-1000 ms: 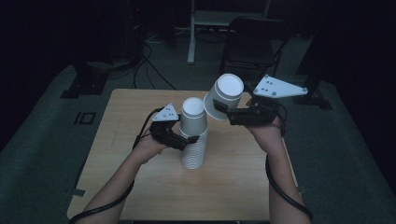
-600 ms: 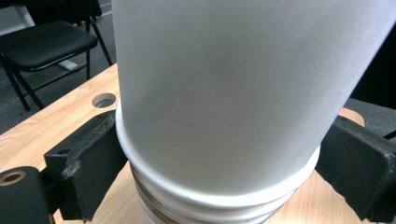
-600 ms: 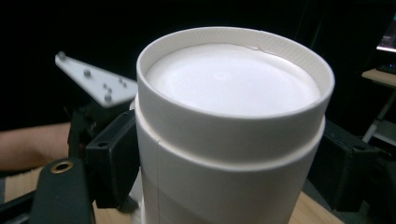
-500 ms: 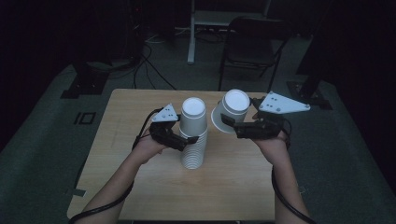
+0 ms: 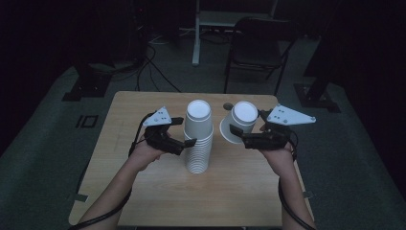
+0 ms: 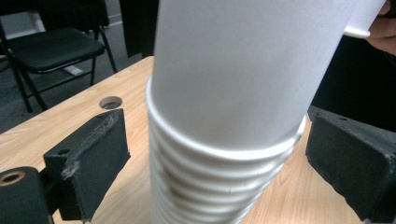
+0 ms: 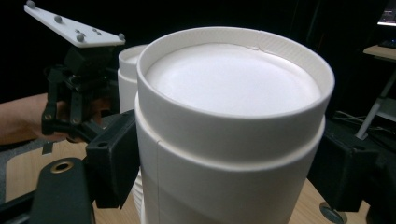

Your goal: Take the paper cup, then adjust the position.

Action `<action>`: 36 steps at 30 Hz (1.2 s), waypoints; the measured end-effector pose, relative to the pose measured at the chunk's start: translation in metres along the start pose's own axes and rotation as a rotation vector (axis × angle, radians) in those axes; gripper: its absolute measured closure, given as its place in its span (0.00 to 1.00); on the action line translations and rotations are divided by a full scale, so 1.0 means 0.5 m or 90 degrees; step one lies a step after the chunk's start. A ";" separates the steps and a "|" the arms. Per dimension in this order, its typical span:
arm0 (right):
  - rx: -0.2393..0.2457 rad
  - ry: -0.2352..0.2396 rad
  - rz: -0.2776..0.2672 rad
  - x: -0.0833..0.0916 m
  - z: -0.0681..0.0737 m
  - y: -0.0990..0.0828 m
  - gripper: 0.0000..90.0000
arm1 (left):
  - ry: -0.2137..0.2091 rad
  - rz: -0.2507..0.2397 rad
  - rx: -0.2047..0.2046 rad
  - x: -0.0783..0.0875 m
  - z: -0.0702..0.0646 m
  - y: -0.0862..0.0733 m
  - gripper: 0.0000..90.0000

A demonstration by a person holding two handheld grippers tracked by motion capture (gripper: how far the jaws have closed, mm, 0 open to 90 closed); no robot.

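Note:
A tall stack of white paper cups (image 5: pixel 198 143) stands upside down in the middle of the wooden table (image 5: pixel 143 196). My left gripper (image 5: pixel 184 132) reaches in from the left, a jaw on each side of the stack. In the left gripper view the stack (image 6: pixel 224 140) rises between the jaws of the left gripper (image 6: pixel 219 158), with a thin gap at the left pad. My right gripper (image 5: pixel 242 125) is shut on a single white cup (image 5: pixel 238 122), held tilted, bottom up, right of the stack. In the right gripper view that cup (image 7: pixel 233 116) sits pinched in the right gripper (image 7: pixel 229 163).
A round cable hole (image 5: pixel 228 105) lies in the tabletop behind the held cup. A black chair (image 5: pixel 258 38) and a white frame stand beyond the far edge. Cables run over the dark floor at the back left. Bare wood lies along the table's near side.
My right hand has come down with its cup, from above the level of the stack's top to beside its upper part. The left hand and the stack have stayed put.

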State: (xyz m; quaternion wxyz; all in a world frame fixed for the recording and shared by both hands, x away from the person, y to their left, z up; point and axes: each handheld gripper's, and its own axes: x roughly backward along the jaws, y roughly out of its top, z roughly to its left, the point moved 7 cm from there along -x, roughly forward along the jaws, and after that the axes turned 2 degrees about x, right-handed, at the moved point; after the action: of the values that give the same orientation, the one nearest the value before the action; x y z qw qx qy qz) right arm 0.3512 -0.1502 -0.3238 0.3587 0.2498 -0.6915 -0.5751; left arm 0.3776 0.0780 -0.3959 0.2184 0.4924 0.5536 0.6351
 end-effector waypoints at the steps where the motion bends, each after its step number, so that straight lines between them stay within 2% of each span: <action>1: -0.001 -0.002 -0.001 0.002 -0.001 -0.004 0.22 | 0.003 -0.001 -0.002 0.005 -0.001 -0.005 0.07; 5: -0.007 -0.001 0.007 0.007 -0.003 -0.024 0.22 | 0.002 0.005 -0.008 0.016 -0.011 -0.025 0.07; 9: -0.010 -0.001 0.016 0.014 -0.001 -0.047 0.22 | -0.002 0.010 0.000 0.026 -0.015 -0.049 0.07; 16: -0.017 0.000 0.013 0.020 0.001 -0.064 0.22 | -0.003 0.011 0.021 0.043 -0.021 -0.084 0.07; 26: -0.012 0.007 0.007 0.032 0.019 -0.068 0.22 | -0.039 0.005 0.039 0.042 -0.075 -0.125 0.07; 31: -0.011 0.018 -0.001 0.035 0.037 -0.074 0.22 | -0.063 0.017 0.038 0.023 -0.109 -0.156 0.07; 36: -0.007 0.026 0.004 0.033 0.055 -0.084 0.22 | -0.098 0.034 0.029 -0.002 -0.145 -0.171 0.07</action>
State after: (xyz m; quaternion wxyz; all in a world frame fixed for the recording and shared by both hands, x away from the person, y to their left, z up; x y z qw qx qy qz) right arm 0.3166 -0.1546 -0.3637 0.3756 0.2573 -0.6817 -0.5728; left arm 0.2923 0.0667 -0.4678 0.2318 0.5591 0.5359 0.5887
